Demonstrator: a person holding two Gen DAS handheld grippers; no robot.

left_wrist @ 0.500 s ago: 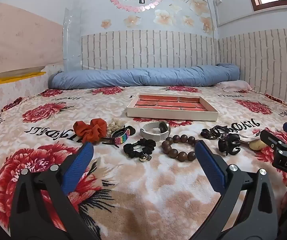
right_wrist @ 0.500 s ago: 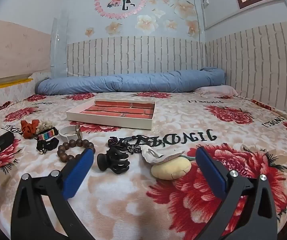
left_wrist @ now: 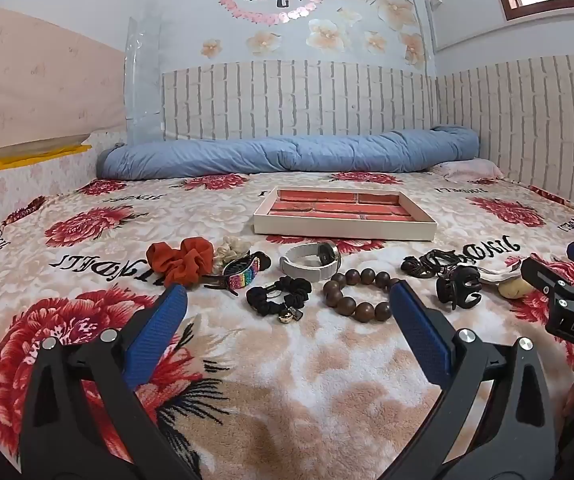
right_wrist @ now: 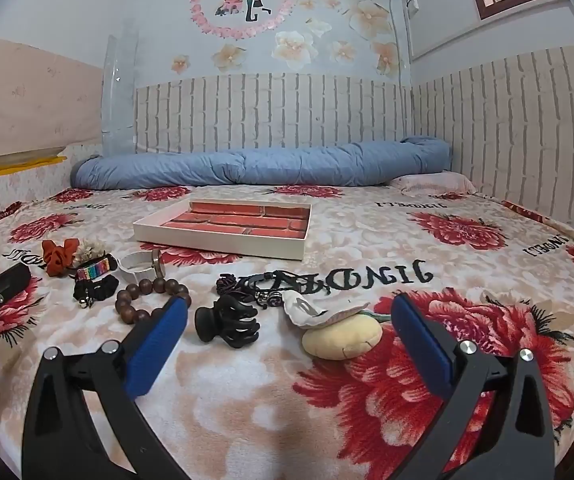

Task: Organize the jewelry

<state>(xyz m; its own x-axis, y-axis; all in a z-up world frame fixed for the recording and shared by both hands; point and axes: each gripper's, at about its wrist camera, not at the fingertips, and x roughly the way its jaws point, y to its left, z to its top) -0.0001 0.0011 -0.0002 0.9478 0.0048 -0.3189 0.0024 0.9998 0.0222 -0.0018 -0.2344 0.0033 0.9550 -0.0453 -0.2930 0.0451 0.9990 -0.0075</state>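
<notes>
A row of accessories lies on the floral blanket in front of a white tray [left_wrist: 343, 229] with a brick-pattern floor, also in the right wrist view [right_wrist: 215, 240]. Left to right: a red scrunchie [left_wrist: 181, 260], a rainbow hair clip [left_wrist: 243, 274], a black scrunchie [left_wrist: 277, 294], a white band [left_wrist: 309, 262], a wooden bead bracelet [left_wrist: 357, 294], a black claw clip [right_wrist: 227, 322], a black tangled piece [right_wrist: 247, 282], a yellow pad [right_wrist: 341, 338]. My left gripper [left_wrist: 285, 320] is open and empty, just short of the beads. My right gripper [right_wrist: 289, 334] is open and empty near the claw clip and pad.
A rolled blue quilt [left_wrist: 287, 154] lies along the far wall. A pink pillow [right_wrist: 433, 182] sits at the back right. Brick-pattern walls close the back and right sides. A padded ledge [left_wrist: 27, 176] borders the left side of the bed.
</notes>
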